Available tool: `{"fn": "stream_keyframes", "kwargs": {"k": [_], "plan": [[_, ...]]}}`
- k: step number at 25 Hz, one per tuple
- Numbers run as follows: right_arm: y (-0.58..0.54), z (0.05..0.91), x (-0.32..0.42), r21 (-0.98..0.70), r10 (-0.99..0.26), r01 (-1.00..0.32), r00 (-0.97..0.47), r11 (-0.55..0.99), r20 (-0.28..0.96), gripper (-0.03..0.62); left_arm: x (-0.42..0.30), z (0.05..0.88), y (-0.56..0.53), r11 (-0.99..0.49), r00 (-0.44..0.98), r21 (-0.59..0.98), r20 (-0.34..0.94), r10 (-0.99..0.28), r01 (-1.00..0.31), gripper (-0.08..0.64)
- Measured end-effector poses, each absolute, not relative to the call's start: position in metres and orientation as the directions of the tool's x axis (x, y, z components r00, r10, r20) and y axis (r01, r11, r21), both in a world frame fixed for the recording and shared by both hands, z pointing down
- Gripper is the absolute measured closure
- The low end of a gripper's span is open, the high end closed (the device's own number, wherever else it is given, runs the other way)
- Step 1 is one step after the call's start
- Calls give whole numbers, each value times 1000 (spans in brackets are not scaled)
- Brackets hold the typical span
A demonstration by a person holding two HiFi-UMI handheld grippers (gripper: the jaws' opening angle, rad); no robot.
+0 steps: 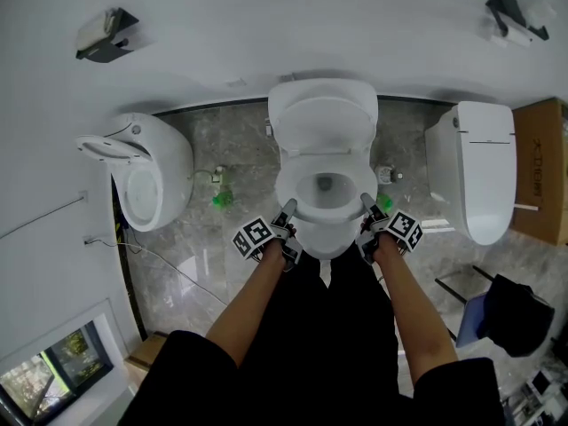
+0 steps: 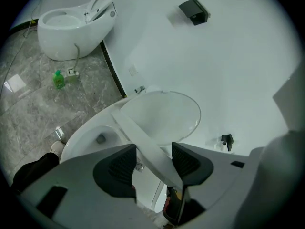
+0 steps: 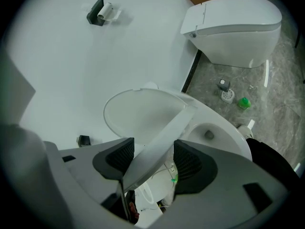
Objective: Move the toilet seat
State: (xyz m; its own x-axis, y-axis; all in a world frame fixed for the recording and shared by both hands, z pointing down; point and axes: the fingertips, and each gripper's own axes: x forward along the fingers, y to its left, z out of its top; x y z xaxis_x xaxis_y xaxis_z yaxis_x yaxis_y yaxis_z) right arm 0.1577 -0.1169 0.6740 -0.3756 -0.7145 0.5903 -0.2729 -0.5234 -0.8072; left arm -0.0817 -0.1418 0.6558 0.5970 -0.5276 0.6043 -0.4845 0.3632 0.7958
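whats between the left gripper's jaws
The seat: its rim runs between the jaws and does not look clamped, as the left gripper view shows.

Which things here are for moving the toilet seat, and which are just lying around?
For the job:
seat
toilet
left tool
right tool

Just lying about:
green bottle
left toilet
right toilet
box
paper holder
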Motion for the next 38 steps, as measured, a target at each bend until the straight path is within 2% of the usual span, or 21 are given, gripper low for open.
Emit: {"fn": "stream_keyframes", "kwargs": {"k": [15, 38], "plan": [[-163, 656, 166, -816, -728, -220, -370, -535, 578, 325, -79, 638, -192, 428, 494, 796, 602, -627, -427, 319], [-214, 648, 175, -823, -738, -193, -370, -534, 565, 310, -74, 627, -246, 445, 362, 814, 569, -738, -372, 310]]}}
